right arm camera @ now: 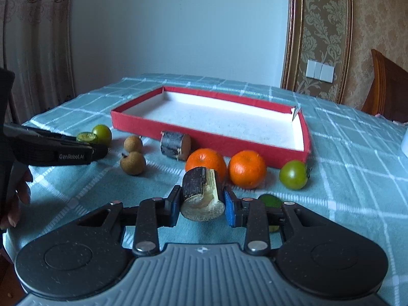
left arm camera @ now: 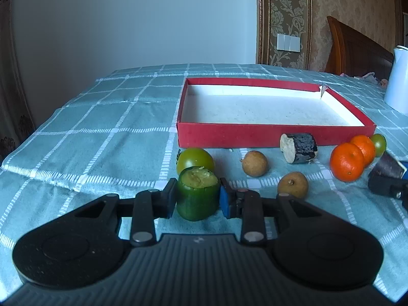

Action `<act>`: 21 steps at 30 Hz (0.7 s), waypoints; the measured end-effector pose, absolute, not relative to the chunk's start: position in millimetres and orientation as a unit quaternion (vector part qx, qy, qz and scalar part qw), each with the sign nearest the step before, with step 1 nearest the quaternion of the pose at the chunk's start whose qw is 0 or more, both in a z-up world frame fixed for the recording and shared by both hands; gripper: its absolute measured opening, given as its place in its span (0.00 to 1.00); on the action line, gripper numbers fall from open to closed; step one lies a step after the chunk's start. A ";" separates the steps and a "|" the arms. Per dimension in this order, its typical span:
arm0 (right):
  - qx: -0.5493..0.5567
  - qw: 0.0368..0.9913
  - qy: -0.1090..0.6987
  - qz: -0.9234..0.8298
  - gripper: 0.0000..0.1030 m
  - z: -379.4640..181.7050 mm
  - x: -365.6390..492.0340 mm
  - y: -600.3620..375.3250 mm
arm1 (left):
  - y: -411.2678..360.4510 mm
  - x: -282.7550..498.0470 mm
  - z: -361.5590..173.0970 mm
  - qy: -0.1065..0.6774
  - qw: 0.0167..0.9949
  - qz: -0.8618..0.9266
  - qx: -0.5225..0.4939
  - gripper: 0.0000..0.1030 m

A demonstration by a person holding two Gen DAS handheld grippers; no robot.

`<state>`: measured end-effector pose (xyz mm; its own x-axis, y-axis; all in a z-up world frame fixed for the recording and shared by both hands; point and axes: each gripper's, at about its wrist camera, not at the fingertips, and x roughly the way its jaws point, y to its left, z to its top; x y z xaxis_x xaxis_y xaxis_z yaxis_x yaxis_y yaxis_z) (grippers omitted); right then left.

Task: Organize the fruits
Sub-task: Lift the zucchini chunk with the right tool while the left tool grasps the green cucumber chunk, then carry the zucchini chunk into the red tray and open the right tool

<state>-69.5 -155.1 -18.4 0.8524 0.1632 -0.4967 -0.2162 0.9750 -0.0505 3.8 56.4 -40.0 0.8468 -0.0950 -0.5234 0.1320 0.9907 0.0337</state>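
The left gripper point(left arm camera: 198, 199) clamped a green cucumber chunk point(left arm camera: 198, 197) on the checked tablecloth point(left arm camera: 102, 132); the right gripper point(right arm camera: 202, 205) held a dark-barked sugarcane piece point(right arm camera: 202, 196). Both stood near the tablecloth's front edge, before the red tray point(left arm camera: 255, 135).

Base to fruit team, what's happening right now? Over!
Left gripper shut on green chunk. Right gripper shut on dark chunk. Red box empty, path clear. Over.
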 end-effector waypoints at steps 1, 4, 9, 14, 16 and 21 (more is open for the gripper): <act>-0.055 0.963 0.246 0.097 0.33 -14.8 -68.4 -156.2 | 55.7 3.2 -40.7 0.268 0.961 -0.059 0.036 0.30; -0.067 0.968 0.227 0.082 0.33 -5.2 -58.7 -159.5 | 53.9 1.1 -42.8 0.261 0.963 -0.057 0.041 0.30; -0.079 0.974 0.204 0.053 0.33 6.5 -24.6 -166.3 | 55.9 1.8 -42.8 0.263 0.963 -0.057 0.035 0.31; -0.075 0.974 0.212 0.033 0.33 9.0 24.1 -172.4 | 56.8 2.6 -42.1 0.264 0.962 -0.057 0.031 0.32; -0.069 0.972 0.223 0.025 0.33 5.4 44.6 -175.4 | 56.9 2.7 -42.0 0.264 0.962 -0.057 0.031 0.32; -0.069 0.964 0.257 0.009 0.33 -4.8 88.7 -183.9 | 56.5 2.5 -41.9 0.263 0.963 -0.057 0.033 0.32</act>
